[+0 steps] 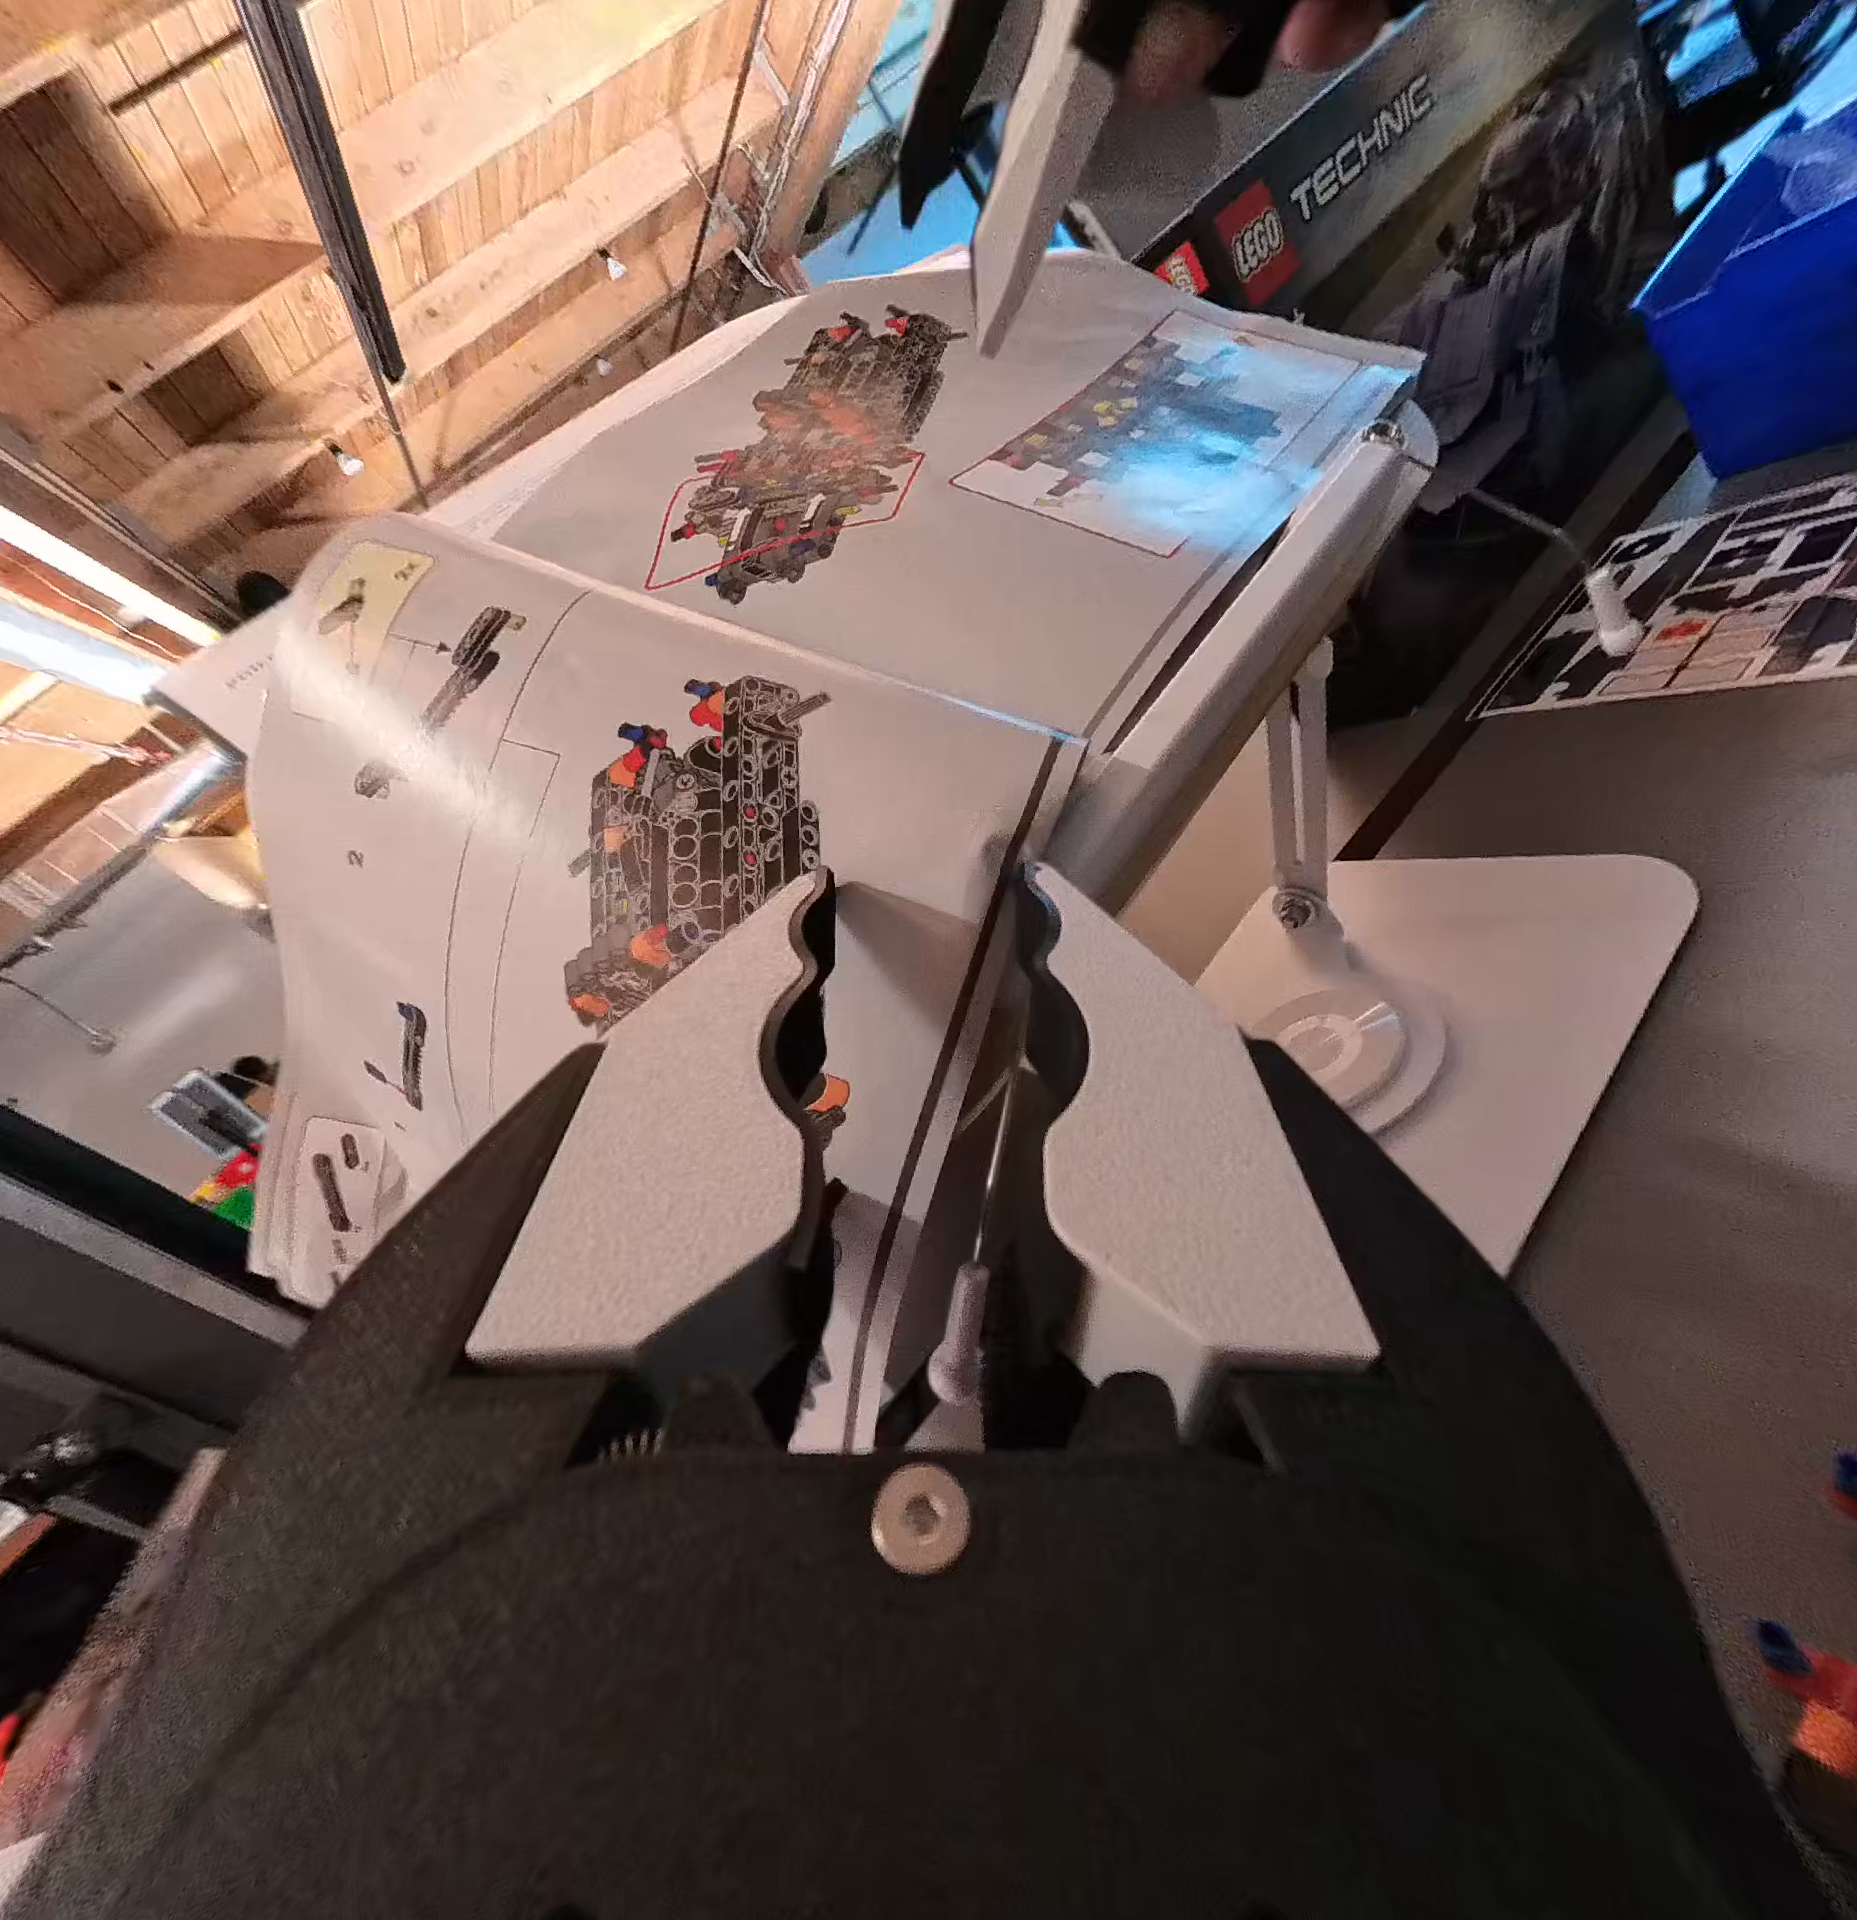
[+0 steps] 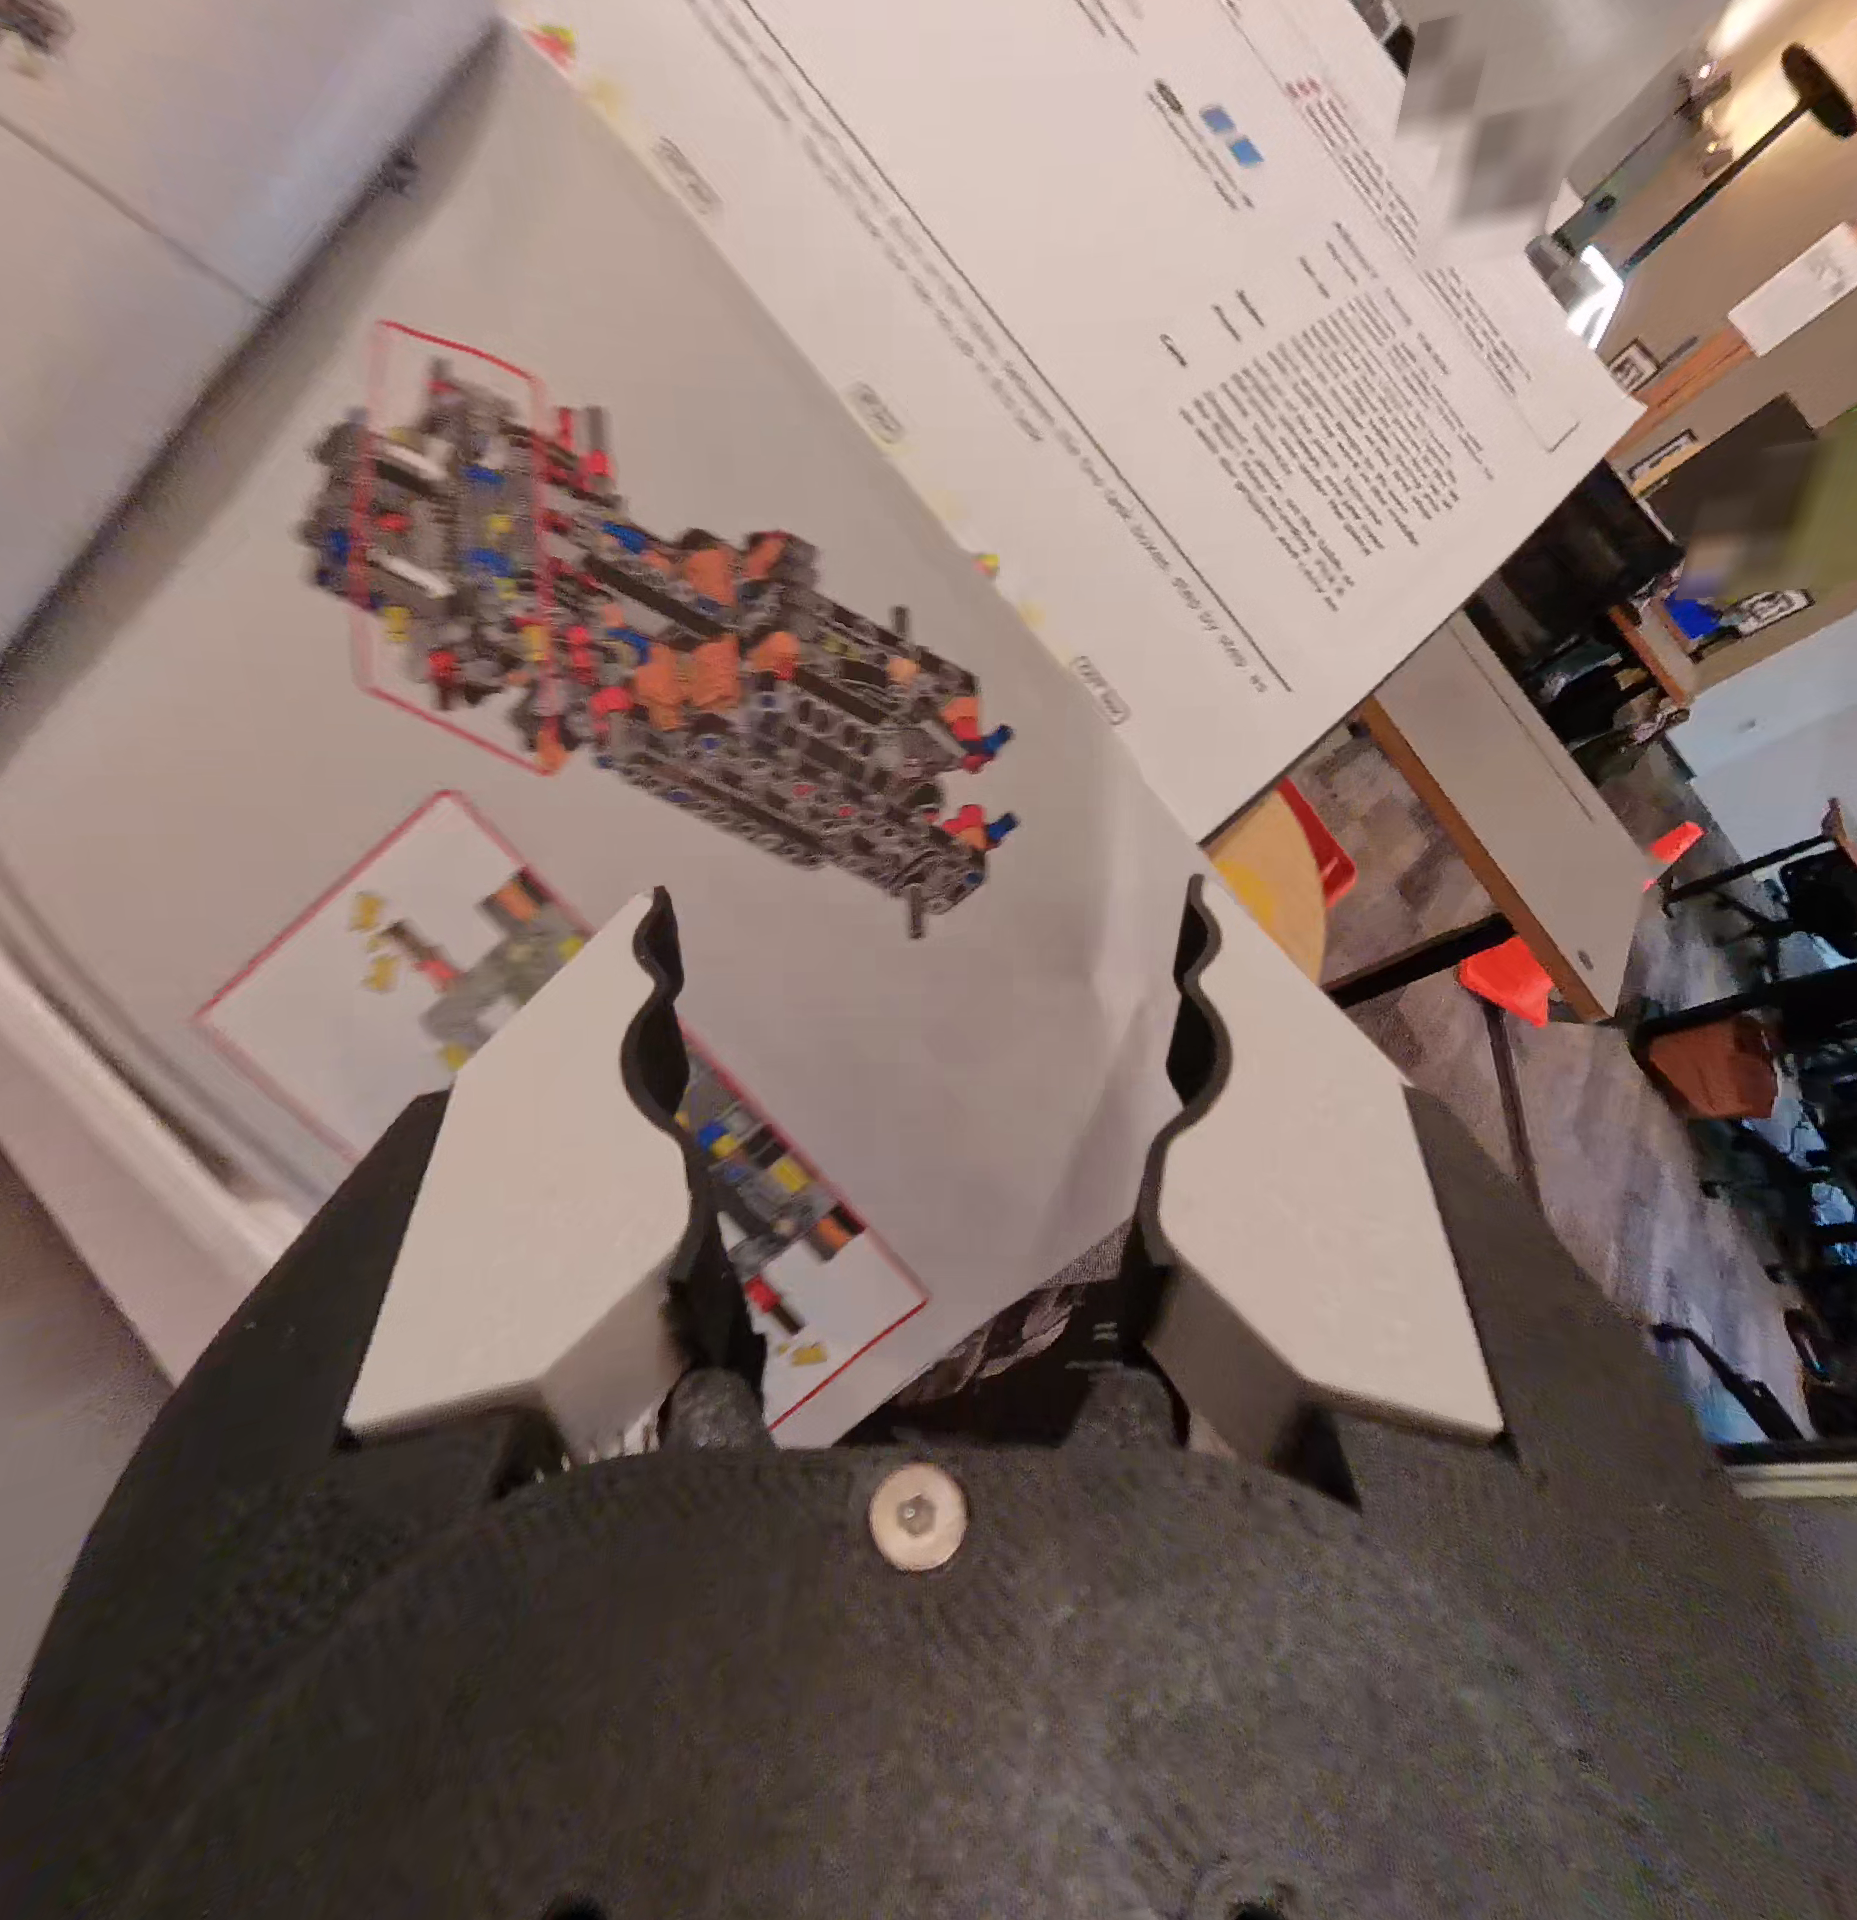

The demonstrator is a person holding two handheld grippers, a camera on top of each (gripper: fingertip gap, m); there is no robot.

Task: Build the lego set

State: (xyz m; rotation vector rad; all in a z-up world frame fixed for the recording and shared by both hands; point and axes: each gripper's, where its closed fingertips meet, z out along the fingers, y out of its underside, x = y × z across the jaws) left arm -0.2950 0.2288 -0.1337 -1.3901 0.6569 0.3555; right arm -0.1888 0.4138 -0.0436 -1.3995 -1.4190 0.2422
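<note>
Both grippers, left [image 1: 929, 883] and right [image 2: 929, 899], are spread at the instruction booklet [image 1: 903, 520] on its white stand [image 1: 1506, 987]; pinching one page edge lightly should turn it cleanly.

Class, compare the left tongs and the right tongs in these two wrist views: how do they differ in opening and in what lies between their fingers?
The left tongs are open narrowly; the right tongs gape much wider. Between the left fingers lies a curling page of the instruction booklet and the white stand's edge; between the right fingers lies the page with the red-framed inset. Both have pale, scalloped fingers on black bodies, and neither grips anything.
</note>
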